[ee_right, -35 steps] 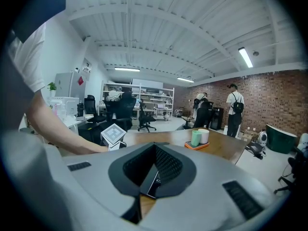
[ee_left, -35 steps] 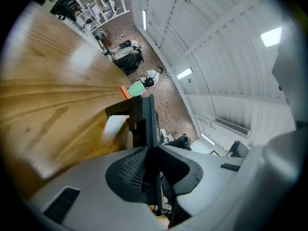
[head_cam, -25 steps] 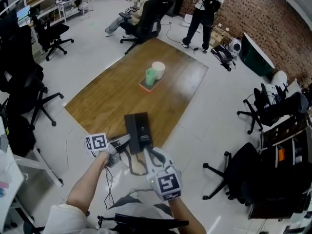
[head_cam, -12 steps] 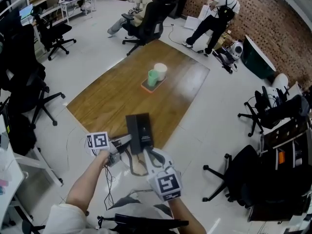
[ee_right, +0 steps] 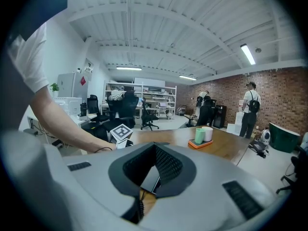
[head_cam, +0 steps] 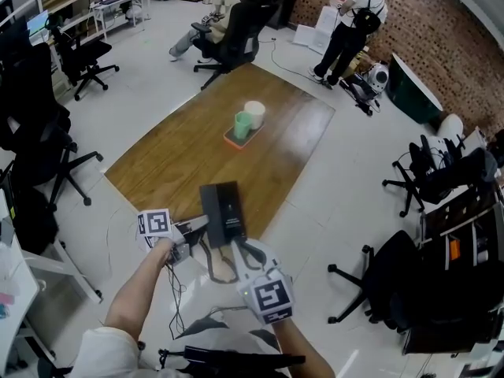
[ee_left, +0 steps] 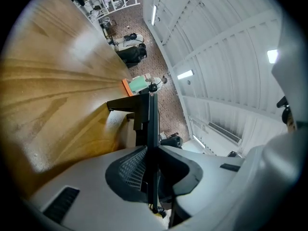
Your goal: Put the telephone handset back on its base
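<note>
The black telephone [head_cam: 224, 213] hangs over the near corner of the wooden table [head_cam: 173, 160]; I cannot tell handset from base. Its cord [head_cam: 211, 270] loops down between my hands. My left gripper [head_cam: 201, 233] reaches it from the left. In the left gripper view its jaws have just been closing, and a thin black edge of the telephone [ee_left: 153, 124] is clamped between them. My right gripper [head_cam: 236, 246] comes from below and is shut on a glossy black part of the telephone [ee_right: 150, 178], with the coiled cord [ee_right: 139, 203] under it.
An orange tray [head_cam: 233, 140] with a green cup [head_cam: 243, 122] and a white cup [head_cam: 254, 112] stands mid-table. Black office chairs [head_cam: 79, 57] ring the table on the white floor. A person [head_cam: 346, 22] stands at the back, by the brick wall.
Both grippers and the telephone keep their places. The person at the back has walked to the right.
</note>
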{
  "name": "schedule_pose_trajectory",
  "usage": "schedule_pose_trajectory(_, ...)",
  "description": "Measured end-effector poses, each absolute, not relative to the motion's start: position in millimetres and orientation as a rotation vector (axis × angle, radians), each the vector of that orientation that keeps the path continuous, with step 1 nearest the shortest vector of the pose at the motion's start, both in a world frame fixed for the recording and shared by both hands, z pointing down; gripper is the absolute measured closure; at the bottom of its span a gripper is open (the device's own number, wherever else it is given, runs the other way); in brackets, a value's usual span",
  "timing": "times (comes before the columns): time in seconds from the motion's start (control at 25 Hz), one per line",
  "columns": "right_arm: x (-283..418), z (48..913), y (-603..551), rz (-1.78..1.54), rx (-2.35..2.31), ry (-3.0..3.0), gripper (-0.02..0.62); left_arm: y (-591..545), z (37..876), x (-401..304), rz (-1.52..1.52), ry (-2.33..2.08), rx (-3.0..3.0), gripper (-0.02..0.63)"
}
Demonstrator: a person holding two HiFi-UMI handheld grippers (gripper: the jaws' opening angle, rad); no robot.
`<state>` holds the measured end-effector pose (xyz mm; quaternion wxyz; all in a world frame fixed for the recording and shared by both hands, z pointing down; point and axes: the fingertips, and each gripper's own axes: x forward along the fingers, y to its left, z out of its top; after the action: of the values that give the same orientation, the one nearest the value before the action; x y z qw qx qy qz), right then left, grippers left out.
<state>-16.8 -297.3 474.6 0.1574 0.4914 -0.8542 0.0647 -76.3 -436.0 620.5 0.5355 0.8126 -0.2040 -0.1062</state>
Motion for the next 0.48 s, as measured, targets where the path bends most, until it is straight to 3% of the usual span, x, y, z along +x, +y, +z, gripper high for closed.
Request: schedule_pose_trajectory(0.48, -19.2, 473.6, -296.3, 0.186, 1.398, -2.459, 0.591, -435.8, 626.1, -77.9, -0.21, -0.582, 1.937, 0.532)
